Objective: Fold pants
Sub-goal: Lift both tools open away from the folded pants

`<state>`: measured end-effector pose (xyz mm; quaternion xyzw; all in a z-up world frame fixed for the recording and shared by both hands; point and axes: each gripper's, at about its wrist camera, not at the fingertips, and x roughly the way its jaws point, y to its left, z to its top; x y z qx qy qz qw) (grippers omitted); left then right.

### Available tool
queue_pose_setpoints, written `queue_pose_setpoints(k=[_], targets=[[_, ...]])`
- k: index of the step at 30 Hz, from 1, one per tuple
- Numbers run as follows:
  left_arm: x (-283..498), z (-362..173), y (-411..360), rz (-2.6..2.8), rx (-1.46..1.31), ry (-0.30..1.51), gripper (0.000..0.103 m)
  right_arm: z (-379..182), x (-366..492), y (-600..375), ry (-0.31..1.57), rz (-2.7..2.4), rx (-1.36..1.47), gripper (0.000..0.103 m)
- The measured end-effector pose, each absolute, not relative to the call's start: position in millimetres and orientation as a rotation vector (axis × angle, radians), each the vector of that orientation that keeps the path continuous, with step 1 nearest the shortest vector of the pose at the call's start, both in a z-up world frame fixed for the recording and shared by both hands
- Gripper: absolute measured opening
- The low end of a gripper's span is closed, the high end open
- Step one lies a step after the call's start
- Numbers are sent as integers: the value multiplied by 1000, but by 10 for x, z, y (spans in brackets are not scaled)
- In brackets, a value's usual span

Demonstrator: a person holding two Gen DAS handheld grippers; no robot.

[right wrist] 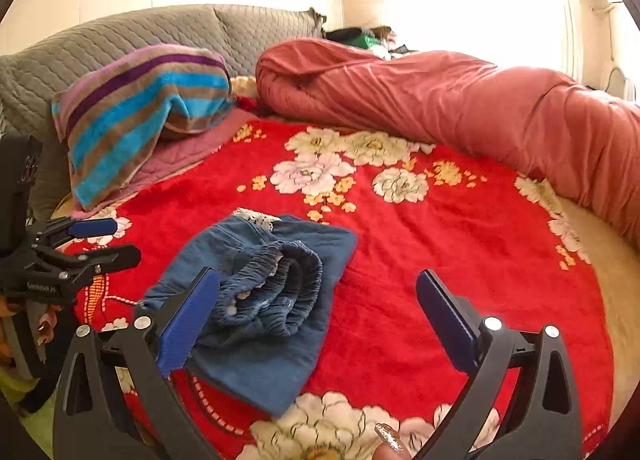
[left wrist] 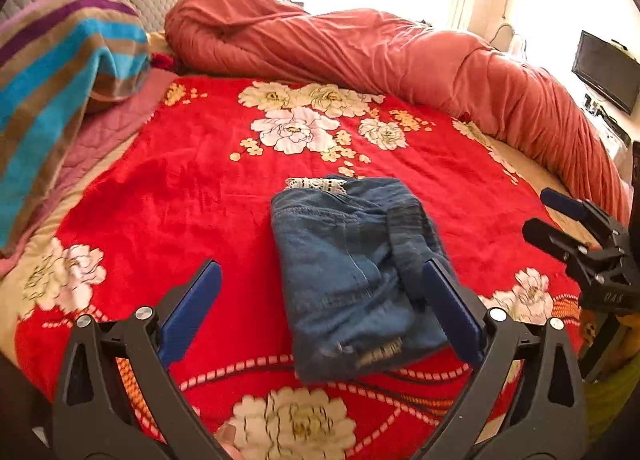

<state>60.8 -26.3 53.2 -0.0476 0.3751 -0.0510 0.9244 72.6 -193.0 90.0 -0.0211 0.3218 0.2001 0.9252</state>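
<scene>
A striped towel (right wrist: 136,116) lies at the bed's left edge against a grey quilted headboard (right wrist: 132,40). The red flowered blanket (right wrist: 460,244) covers the middle, and a rolled salmon duvet (right wrist: 460,104) runs along the far and right edges. The pants (left wrist: 352,272), blue denim, lie folded into a compact bundle near the blanket's near edge, elastic waistband uppermost. The left gripper (left wrist: 320,300) and right gripper (right wrist: 316,304) both stand wide open, gripping nothing.
</scene>
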Motion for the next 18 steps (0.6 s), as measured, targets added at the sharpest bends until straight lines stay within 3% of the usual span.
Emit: queue_pose_setpoints(k=[18], targets=[[-65,233,-302,-78,-127,861,93,565,87,-2023,798,357,16,98]])
